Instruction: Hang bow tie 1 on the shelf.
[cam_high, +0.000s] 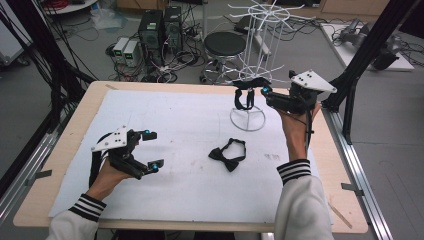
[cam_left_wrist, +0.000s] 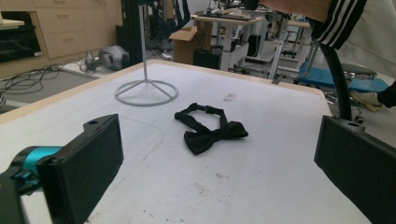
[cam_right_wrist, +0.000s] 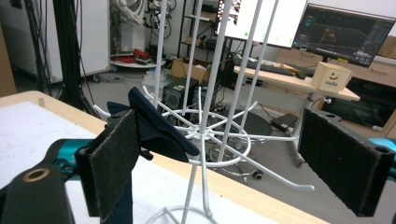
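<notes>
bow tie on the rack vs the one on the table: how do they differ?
The dark bow tie hung on the white wire rack is off the table, draped over a rack arm with its strap dangling; the black bow tie lying on the white table mat rests flat, strap looped behind it. The hung one sits beside the right hand-held gripper, whose jaws are open; the flat one lies apart from both grippers. Both are dark fabric bow ties with neck straps.
</notes>
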